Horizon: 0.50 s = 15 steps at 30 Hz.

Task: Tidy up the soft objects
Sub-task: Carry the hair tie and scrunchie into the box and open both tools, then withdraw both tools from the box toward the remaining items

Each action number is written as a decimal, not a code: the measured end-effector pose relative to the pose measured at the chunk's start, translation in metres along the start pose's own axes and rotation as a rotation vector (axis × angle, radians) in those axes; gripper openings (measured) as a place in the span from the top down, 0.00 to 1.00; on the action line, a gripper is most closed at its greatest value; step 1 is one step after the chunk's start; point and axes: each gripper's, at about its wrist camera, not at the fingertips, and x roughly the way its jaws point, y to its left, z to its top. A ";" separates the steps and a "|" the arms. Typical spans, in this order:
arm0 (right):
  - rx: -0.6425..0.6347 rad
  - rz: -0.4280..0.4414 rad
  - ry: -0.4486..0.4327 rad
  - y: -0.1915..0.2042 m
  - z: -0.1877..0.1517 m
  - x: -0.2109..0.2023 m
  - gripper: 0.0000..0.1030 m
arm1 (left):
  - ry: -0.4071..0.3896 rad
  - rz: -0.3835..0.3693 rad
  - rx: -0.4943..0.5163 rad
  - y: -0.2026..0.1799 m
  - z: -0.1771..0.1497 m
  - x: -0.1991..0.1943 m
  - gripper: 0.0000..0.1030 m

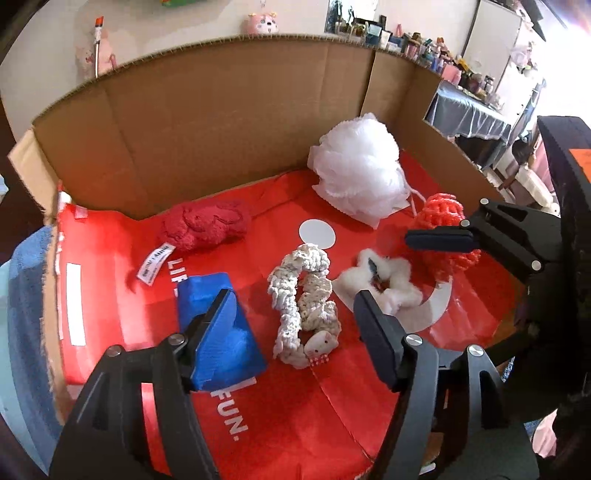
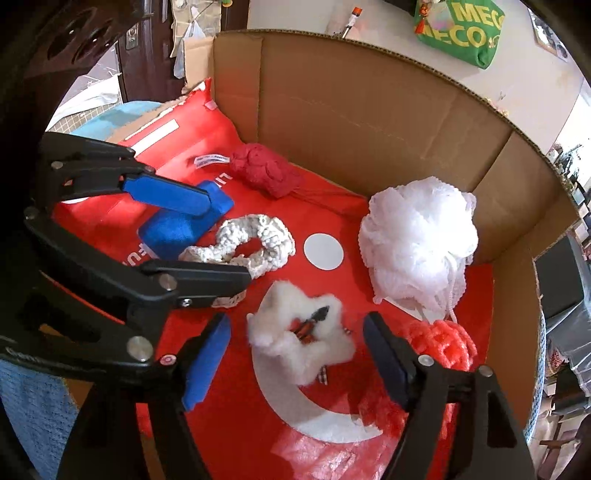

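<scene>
Soft things lie on a red bag (image 1: 295, 406) inside a cardboard box (image 1: 221, 122). A cream crocheted headband (image 1: 303, 302) lies between the fingers of my open left gripper (image 1: 295, 325), just ahead of them. A blue sponge (image 1: 218, 332) sits by the left finger. A fluffy white scrunchie (image 2: 299, 343) lies between the fingers of my open right gripper (image 2: 299, 365). A white mesh bath pouf (image 2: 417, 243), a red towel bundle (image 2: 266, 170) and an orange knitted ball (image 2: 443, 347) lie around them. The left gripper (image 2: 210, 243) shows in the right wrist view.
The box's tall cardboard walls (image 2: 369, 103) close off the back and right. A blue towel (image 1: 26, 295) lies outside the box on the left. A cluttered table (image 1: 472, 110) stands at the far right, a green bag (image 2: 458, 29) behind the box.
</scene>
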 end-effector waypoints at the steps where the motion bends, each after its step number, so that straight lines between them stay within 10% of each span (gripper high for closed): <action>1: 0.003 0.001 -0.003 0.000 -0.001 -0.002 0.24 | -0.006 0.003 0.001 0.000 -0.001 -0.002 0.36; 15: 0.046 -0.038 -0.114 0.009 -0.017 -0.067 0.09 | -0.162 0.043 -0.007 -0.014 -0.030 -0.069 0.25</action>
